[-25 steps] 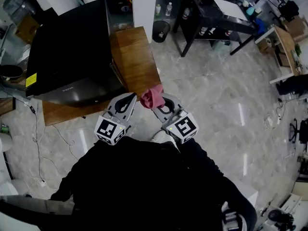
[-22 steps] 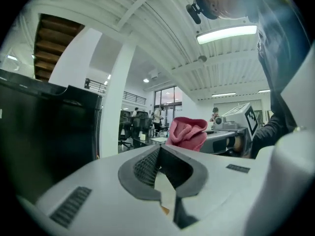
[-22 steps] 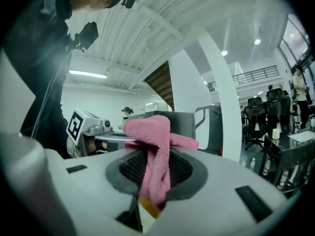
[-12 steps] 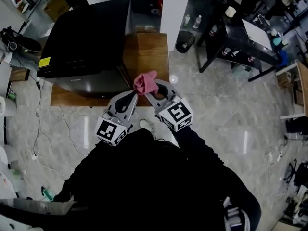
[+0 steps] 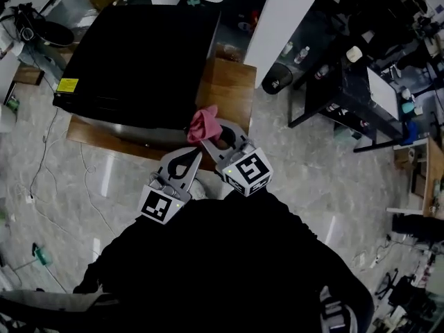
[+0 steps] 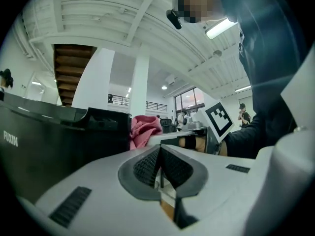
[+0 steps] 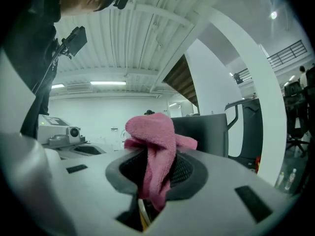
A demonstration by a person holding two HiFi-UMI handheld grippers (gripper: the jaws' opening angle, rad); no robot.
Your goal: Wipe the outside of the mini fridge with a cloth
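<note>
Though crumpled, fuzzy pink terry cloth (image 7: 156, 137)

The left gripper (image 5: 193, 158) points toward 1 o'clock, its jaws pressed together and empty. The right gripper (image 5: 211, 137), just beside it, points toward 10 o'clock and clamps a pink cloth (image 5: 203, 124).

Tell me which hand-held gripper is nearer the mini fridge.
Right. The right hand-held gripper, shut on the pink cloth, is by the front right corner of the mini fridge; the left hand-held gripper, shut and empty, sits farther back toward the person.
</note>
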